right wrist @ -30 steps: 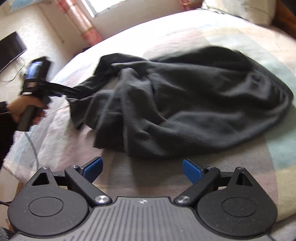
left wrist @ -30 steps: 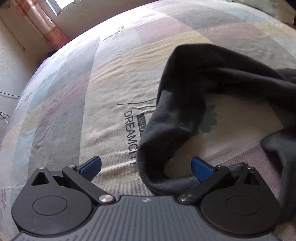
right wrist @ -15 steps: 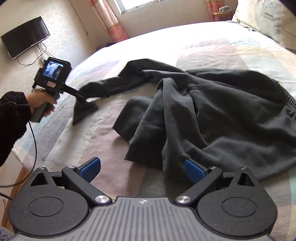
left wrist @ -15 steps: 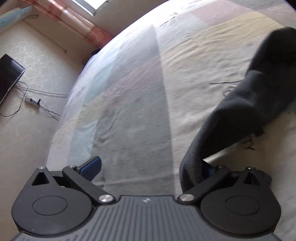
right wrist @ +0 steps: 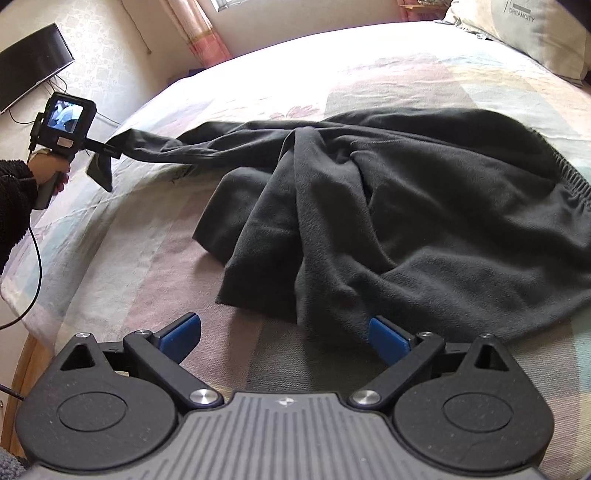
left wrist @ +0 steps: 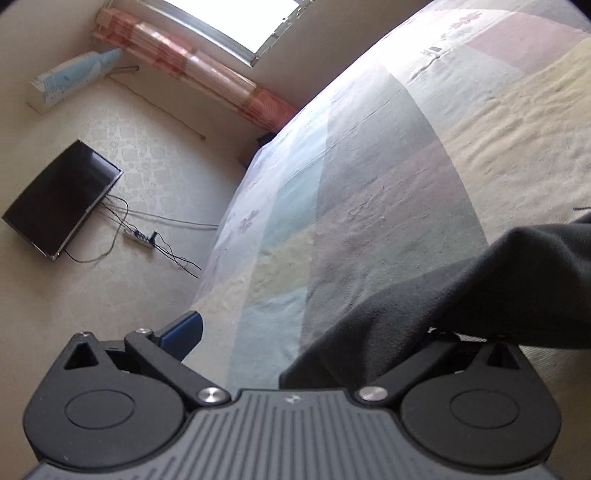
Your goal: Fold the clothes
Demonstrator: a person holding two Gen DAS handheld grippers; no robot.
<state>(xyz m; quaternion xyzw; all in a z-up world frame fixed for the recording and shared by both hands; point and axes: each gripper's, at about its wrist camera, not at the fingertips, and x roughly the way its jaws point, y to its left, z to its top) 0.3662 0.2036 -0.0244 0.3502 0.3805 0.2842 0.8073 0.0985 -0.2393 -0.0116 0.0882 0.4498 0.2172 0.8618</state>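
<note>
A dark grey fleece garment (right wrist: 406, 206) with an elastic waistband (right wrist: 569, 173) lies bunched on the patchwork bedspread (right wrist: 122, 254). One long leg of it stretches left to my left gripper (right wrist: 105, 151), held in a person's hand (right wrist: 48, 173) near the bed's left edge. In the left wrist view, my left gripper (left wrist: 303, 328) has its jaws spread wide. The garment's end (left wrist: 461, 295) drapes over the right finger and hides it. My right gripper (right wrist: 284, 328) is open just in front of the garment's near hem, holding nothing.
A pillow (right wrist: 524, 33) lies at the bed's far right. A dark screen (left wrist: 59, 199) hangs on the wall, with a power strip and cables (left wrist: 140, 236) below. A striped curtain (left wrist: 192, 77) hangs by the window. Bare bedspread (left wrist: 388, 177) lies ahead of the left gripper.
My left gripper has swung left toward the bed's edge, drawing the garment's leg out straight. The right gripper has pulled back and stayed open.
</note>
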